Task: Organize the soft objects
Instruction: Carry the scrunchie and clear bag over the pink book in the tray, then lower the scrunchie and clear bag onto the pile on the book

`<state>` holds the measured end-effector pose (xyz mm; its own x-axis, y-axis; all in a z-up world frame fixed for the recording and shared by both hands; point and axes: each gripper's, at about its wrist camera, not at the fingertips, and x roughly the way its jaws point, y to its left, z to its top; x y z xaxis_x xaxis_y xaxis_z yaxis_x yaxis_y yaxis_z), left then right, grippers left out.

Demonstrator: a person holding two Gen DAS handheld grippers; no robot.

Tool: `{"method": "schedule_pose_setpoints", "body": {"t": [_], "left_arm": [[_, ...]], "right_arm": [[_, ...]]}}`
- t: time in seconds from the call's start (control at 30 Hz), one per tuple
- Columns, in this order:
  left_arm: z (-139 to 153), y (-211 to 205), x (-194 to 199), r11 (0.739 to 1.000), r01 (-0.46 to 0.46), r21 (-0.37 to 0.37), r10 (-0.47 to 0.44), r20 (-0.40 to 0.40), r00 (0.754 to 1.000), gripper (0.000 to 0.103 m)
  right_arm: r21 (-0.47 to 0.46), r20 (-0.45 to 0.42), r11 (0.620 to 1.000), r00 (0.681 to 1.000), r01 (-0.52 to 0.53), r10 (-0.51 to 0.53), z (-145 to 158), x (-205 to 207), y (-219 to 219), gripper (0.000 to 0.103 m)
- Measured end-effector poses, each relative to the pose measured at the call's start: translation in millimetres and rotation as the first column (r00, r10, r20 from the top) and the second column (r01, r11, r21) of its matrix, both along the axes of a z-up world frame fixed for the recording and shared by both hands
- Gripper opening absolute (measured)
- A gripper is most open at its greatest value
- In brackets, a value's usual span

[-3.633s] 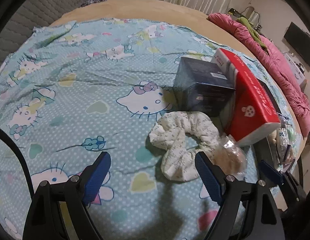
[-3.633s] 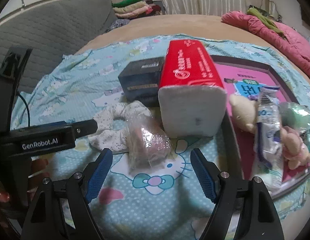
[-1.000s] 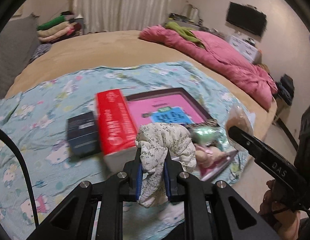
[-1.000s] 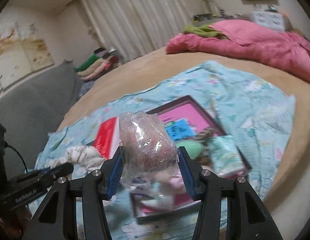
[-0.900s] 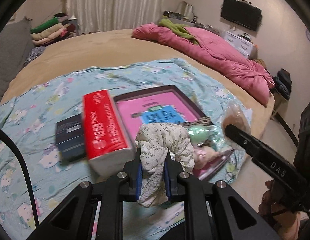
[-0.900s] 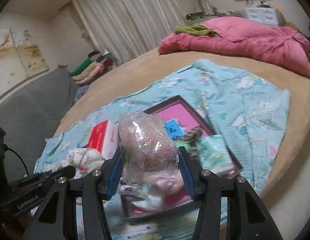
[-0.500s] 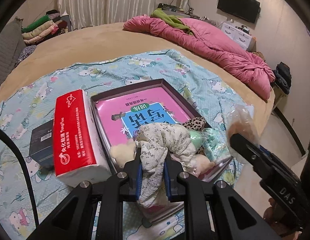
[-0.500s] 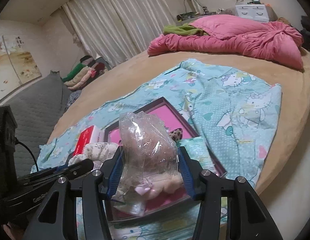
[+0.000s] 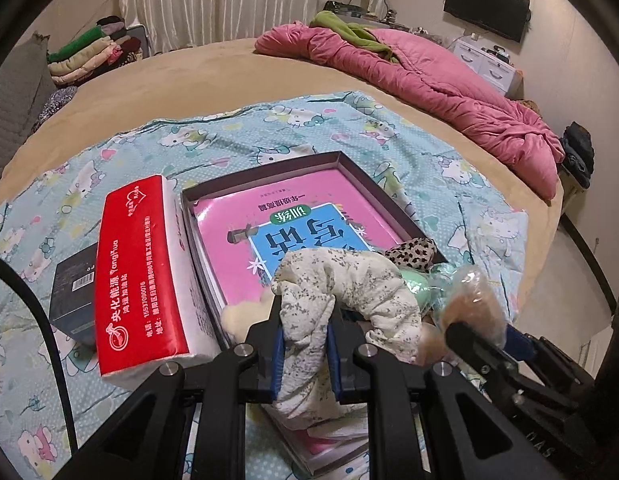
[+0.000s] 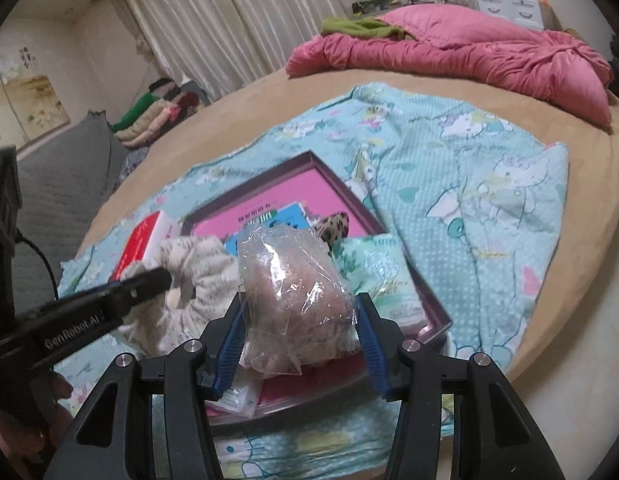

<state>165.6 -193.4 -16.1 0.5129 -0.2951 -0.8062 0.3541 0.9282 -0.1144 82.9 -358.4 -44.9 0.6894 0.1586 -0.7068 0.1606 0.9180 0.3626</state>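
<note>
Your left gripper (image 9: 305, 344) pinches the floral scrunchie (image 9: 341, 292); your right gripper (image 10: 295, 344) clamps the plastic-wrapped plush (image 10: 293, 284); both hang over the tray (image 9: 265, 168); crowded grippers risk collision, or a drop outside the rim

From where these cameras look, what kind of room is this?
Most likely a bedroom: a large round bed with a pink quilt, folded clothes stacked by the curtains.
</note>
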Motion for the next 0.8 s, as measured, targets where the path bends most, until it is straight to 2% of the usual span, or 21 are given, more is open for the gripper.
{"method": "schedule_pose_setpoints", "body": {"t": [0.4,0.8], "left_arm": [[-17,6,10,1.000,-0.010,-0.016,0.009,-0.023,1.000,0.018],[-22,9,12,1.000,-0.007,-0.013,0.007,-0.025,1.000,0.018]], "right_arm": [[-0.014,0.000,1.000,1.000,-0.023,0.023,-12,22,11,0.054],[-0.046,0.000,0.999,1.000,-0.016,0.016,-16,46,12,0.054]]}}
